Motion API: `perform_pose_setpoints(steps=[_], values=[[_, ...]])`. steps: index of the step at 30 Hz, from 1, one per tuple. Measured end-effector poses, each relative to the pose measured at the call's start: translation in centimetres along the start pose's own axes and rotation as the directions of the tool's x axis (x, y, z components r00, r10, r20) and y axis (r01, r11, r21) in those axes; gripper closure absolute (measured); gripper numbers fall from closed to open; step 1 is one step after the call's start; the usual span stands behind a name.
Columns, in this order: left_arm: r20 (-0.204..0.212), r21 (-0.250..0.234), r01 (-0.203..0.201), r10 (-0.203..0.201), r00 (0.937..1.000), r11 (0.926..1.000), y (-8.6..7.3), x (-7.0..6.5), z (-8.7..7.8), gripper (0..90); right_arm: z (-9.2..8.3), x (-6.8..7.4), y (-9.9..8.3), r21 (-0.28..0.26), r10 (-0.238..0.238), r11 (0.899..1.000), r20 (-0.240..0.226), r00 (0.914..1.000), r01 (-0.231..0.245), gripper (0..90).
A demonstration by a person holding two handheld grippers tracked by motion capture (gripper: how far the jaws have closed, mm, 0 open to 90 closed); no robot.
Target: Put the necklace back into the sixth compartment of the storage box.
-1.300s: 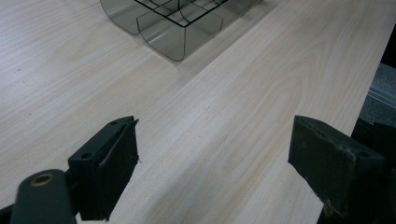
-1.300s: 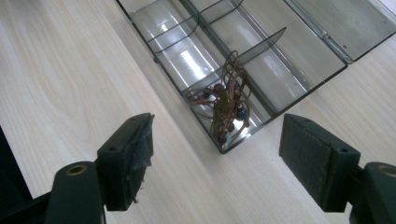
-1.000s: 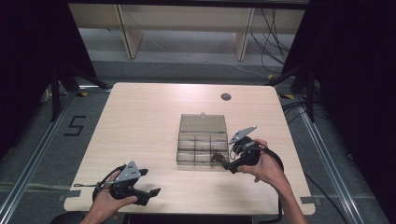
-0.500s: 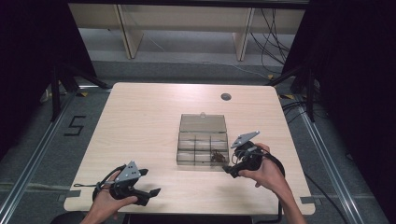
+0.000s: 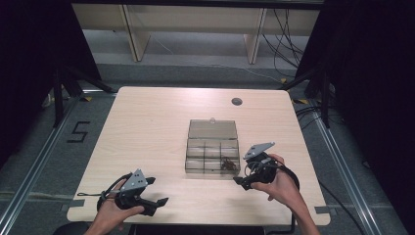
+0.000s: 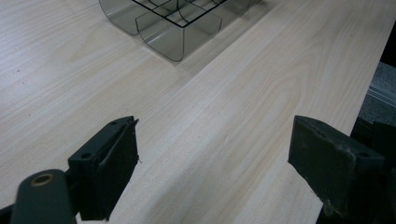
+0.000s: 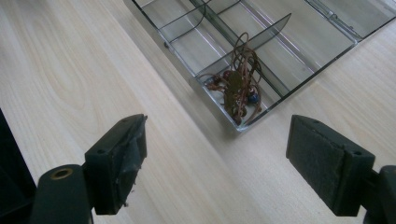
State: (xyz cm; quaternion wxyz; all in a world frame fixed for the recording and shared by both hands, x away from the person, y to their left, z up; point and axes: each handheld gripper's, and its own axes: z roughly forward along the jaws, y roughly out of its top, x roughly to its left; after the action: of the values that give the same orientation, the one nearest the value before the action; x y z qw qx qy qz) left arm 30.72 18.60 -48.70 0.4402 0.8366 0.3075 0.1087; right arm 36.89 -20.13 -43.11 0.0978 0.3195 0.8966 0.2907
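Both tongs, left (image 5: pixel 155 195) and right (image 5: pixel 238 182), gape over pale wooden table (image 5: pixel 147 127).

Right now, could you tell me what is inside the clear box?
The box holds a tangled brown cord with beads in one corner compartment; the other compartments look empty. Anything under the tangle is hidden.

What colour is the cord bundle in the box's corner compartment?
Brown cord, with dark beads; clearest in the right gripper view.
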Motion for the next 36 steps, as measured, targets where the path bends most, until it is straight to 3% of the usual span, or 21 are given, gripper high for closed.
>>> perform_pose_setpoints(steps=[1,2,3,4,7,9,12,13,14,15,16,19,20,24,27,30,32,33,34,36], values=[[0.0,0.013,-0.015,0.015,0.9999,0.9998,0.0,0.1,-0.1,15.3,0.1,0.0,0.0,-0.004,-0.007,1.0,-0.001,1.0,0.007,21.2],[0.0,-0.001,0.001,-0.001,1.0,1.0,0.0,0.0,0.0,15.3,-0.2,0.0,-0.1,0.007,0.002,1.0,-0.018,0.9998,-0.002,21.2],[0.0,0.012,-0.014,0.014,0.9999,0.9998,0.0,0.1,-0.1,15.3,-0.2,0.0,-0.1,0.008,-0.007,1.0,0.0,1.0,0.007,21.2],[0.0,0.003,-0.003,0.003,1.0,1.0,0.0,0.0,0.0,15.3,-0.2,0.0,-0.1,0.008,-0.007,1.0,0.003,1.0,0.007,21.2],[0.0,0.012,-0.014,0.014,0.9999,0.9998,0.0,0.1,-0.1,15.3,0.0,0.1,-0.3,-0.009,0.003,1.0,-0.007,1.0,-0.004,21.0],[-0.001,0.01,-0.012,0.012,0.9999,0.9999,0.0,0.1,-0.1,15.3,-0.1,0.2,-0.4,0.013,0.006,1.0,-0.006,1.0,-0.006,20.9],[0.005,0.003,-0.001,0.001,1.0,1.0,0.0,0.0,0.0,15.3,-0.1,0.2,-0.7,0.011,0.002,1.0,-0.017,0.9999,-0.001,20.9],[-0.001,0.0,-0.001,0.001,1.0,1.0,0.0,0.0,0.0,15.3,0.0,0.3,-0.8,0.006,0.013,1.0,-0.001,0.9999,-0.013,20.9],[-0.003,0.006,-0.006,0.006,1.0,1.0,0.0,0.0,0.0,15.3,-0.2,0.3,-0.9,0.017,0.018,1.0,-0.017,0.9997,-0.018,20.9],[-0.002,0.005,-0.006,0.006,1.0,1.0,0.0,0.0,0.0,15.3,-0.1,0.2,-0.9,0.009,0.004,1.0,-0.018,0.9998,-0.004,20.9],[-0.002,0.006,-0.007,0.007,1.0,1.0,0.0,0.0,0.0,15.3,0.0,0.3,-1.1,-0.003,0.02,1.0,-0.013,0.9997,-0.02,20.9],[-0.003,0.005,-0.006,0.007,1.0,1.0,0.0,0.0,0.0,15.3,-0.1,0.1,-1.2,0.001,0.001,1.0,-0.01,0.9999,-0.001,20.8],[-0.002,0.005,-0.006,0.006,1.0,1.0,0.0,0.0,0.0,15.3,0.0,0.3,-1.3,-0.003,0.022,1.0,-0.008,0.9997,-0.022,20.7],[-0.002,0.006,-0.008,0.008,1.0,1.0,0.0,0.0,0.0,15.3,0.0,0.2,-1.4,0.005,-0.003,1.0,-0.019,0.9998,0.004,20.4],[-0.003,0.005,-0.006,0.006,1.0,1.0,0.0,0.0,0.0,15.3,0.1,0.4,-1.6,0.002,0.03,1.0,-0.017,0.9994,-0.03,20.1],[-0.001,0.002,-0.004,0.004,1.0,1.0,0.0,0.0,0.0,15.3,0.2,0.3,-1.8,0.0,-0.001,1.0,-0.027,0.9996,0.001,18.4],[0.008,0.005,-0.009,0.009,0.9999,1.0,0.0,0.0,0.0,15.3,0.3,0.4,-2.0,-0.009,-0.006,1.0,-0.017,0.9998,0.006,18.0],[0.007,0.004,-0.008,0.008,0.9999,1.0,0.0,0.0,0.0,15.3,0.3,0.6,-2.0,-0.009,0.03,0.999,-0.028,0.9992,-0.03,17.7],[0.006,0.004,-0.005,0.005,1.0,1.0,0.0,0.0,0.0,15.3,0.3,0.5,-2.1,-0.022,0.006,1.0,-0.024,0.9997,-0.007,17.3],[0.005,0.003,-0.001,0.001,1.0,1.0,0.0,0.0,0.0,15.3,0.2,0.5,-2.3,-0.011,0.001,1.0,-0.027,0.9996,-0.002,17.0]])
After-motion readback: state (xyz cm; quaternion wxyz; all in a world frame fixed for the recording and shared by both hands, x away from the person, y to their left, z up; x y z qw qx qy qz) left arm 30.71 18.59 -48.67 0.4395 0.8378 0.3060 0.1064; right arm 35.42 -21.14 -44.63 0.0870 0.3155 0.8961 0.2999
